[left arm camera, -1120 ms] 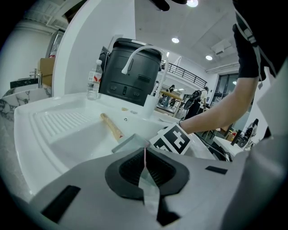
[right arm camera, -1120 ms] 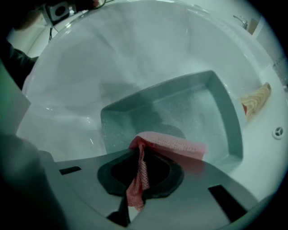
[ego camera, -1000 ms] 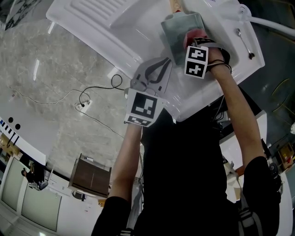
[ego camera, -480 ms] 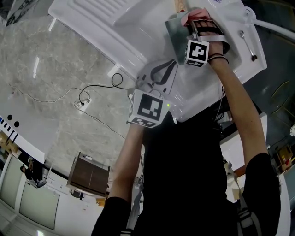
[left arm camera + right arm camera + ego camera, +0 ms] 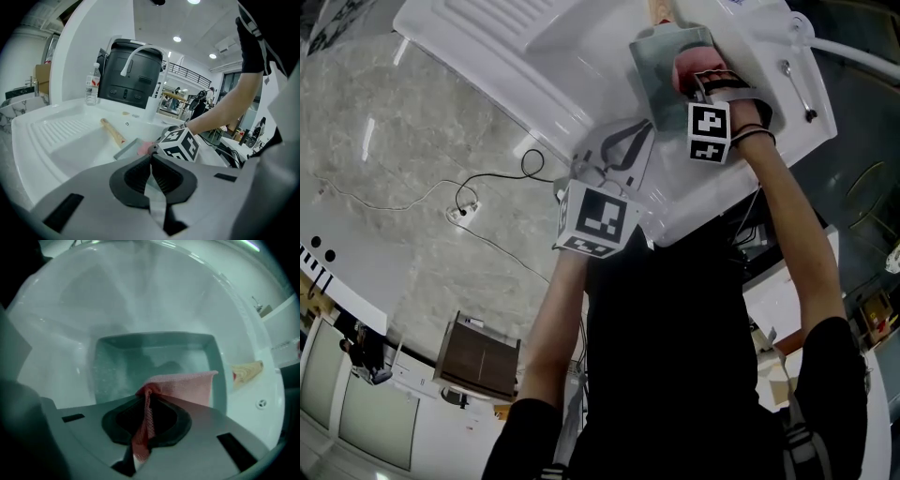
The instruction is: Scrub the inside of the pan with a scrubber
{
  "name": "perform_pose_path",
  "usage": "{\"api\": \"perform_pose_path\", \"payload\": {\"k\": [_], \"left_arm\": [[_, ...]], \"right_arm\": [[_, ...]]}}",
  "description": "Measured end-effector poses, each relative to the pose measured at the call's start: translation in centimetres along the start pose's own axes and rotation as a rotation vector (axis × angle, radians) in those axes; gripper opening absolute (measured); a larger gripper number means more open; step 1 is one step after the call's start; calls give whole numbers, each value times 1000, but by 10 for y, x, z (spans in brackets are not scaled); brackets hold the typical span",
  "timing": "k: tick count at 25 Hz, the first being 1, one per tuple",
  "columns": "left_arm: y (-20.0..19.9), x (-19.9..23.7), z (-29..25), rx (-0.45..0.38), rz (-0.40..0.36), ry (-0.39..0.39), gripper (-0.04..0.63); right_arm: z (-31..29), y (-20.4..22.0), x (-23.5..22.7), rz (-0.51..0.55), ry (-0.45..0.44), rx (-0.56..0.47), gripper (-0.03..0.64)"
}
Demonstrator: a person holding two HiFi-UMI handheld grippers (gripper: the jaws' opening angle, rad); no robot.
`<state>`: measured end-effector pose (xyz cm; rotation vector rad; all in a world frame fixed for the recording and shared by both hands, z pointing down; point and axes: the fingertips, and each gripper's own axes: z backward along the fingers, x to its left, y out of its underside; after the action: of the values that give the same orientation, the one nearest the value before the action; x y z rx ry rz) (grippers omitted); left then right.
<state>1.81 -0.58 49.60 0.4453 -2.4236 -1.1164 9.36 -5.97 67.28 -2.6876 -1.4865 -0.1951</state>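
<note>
A white sink (image 5: 502,56) with a ribbed draining board fills the worktop in front of the person, who leans over its near edge with both arms stretched out. In the sink's basin lies a square grey pan (image 5: 154,362), flat on the bottom, its inside speckled with wet spots. The right gripper (image 5: 149,393) reaches down into the basin from the sink's near side and sits over the pan; its jaws are clamped on a pink mesh scrubber (image 5: 187,385), whose free flap spreads out onto the pan's inner floor near the right wall. The left gripper (image 5: 151,158) hangs above the sink's front rim, outside the basin, with its jaws closed together and nothing between them. A pale wooden handle (image 5: 112,132) lies in the basin, running from the pan's far corner toward the sink's back wall. On the sink's back rim stand a white curved tap (image 5: 140,52) and a clear water bottle (image 5: 92,90).
</note>
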Motion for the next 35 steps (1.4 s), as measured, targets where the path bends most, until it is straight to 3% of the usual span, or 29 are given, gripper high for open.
{"api": "perform_pose_path", "payload": {"k": [2,4,9,14,18,21,24,28,35], "left_arm": [[1,-1,-1,2,-4,1,40],[1,-2,-1,5,-3,4,40],[2,-4,-1,8,-9,11,40],[3,-6,0,14,-33,14,40],[2,-5,0,9,-26,17,40],[2,-5,-1,10,-25,20,40],[2,-6,-1,8,-15,20,40],[1,-4,1,-7,19,6,40],[6,-6,11,-4,-15,-46,40]], "right_arm": [[-1,1,25,-2,-126,10,43],[-1,4,38,-37,-193,32,43],[-3,25,34,-28,-198,173,43],[-5,35,10,-58,-90,220,46],[-5,37,-29,-60,95,232,48],[-6,36,-59,12,236,258,48],[-6,34,-80,28,328,250,47],[-5,25,-97,25,399,182,46],[-1,-11,-101,11,433,60,46]]}}
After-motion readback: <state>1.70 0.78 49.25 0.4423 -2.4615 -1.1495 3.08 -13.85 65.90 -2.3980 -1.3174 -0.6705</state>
